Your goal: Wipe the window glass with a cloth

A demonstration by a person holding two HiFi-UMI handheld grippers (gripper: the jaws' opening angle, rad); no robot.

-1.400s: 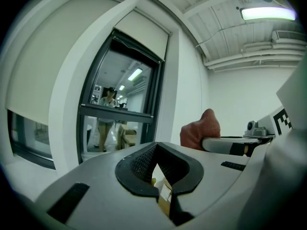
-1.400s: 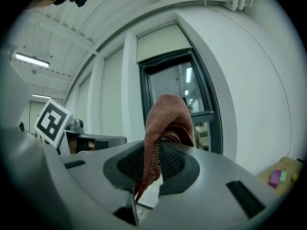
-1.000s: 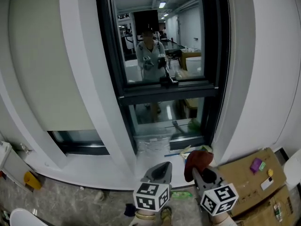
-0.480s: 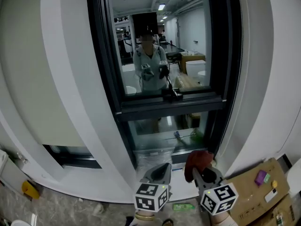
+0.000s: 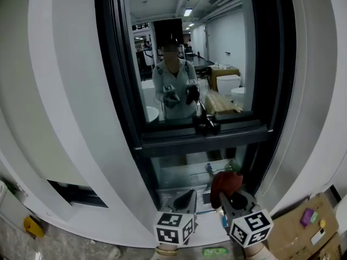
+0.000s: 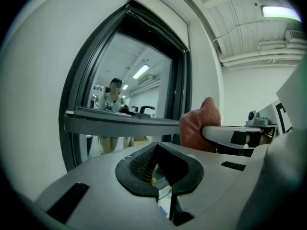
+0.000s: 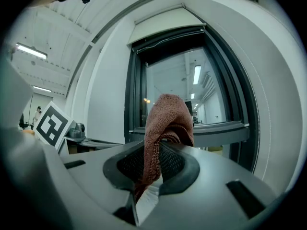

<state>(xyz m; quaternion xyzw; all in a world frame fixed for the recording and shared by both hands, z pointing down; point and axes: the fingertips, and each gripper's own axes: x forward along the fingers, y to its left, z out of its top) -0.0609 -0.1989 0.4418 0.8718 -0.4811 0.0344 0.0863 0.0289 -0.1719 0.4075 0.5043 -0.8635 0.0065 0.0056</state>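
Holding the cloth point(image 5: 226, 182) pinched in the right gripper point(image 5: 230, 197). The right gripper view shows both jaws clamped on a fold of it, with a rounded wad standing up past the tips. That wad is the working face, so gripping low on the fabric makes sense; I judge it keeps the pads off the glass point(image 5: 184, 58).

The cloth sits in front of the lower pane point(image 5: 184, 173), near the bottom right corner of the frame point(image 5: 122, 91). I cannot tell whether it touches the pane.

The left gripper point(image 5: 187, 195) hangs just beside the right, its jaws pressed together on nothing. It is spare here, parked low and out of the wiping path.

The handle point(image 5: 206, 124) juts from the crossbar point(image 5: 217, 140) between the panes, which I judge a snag risk. Judgement: wiping has not begun.
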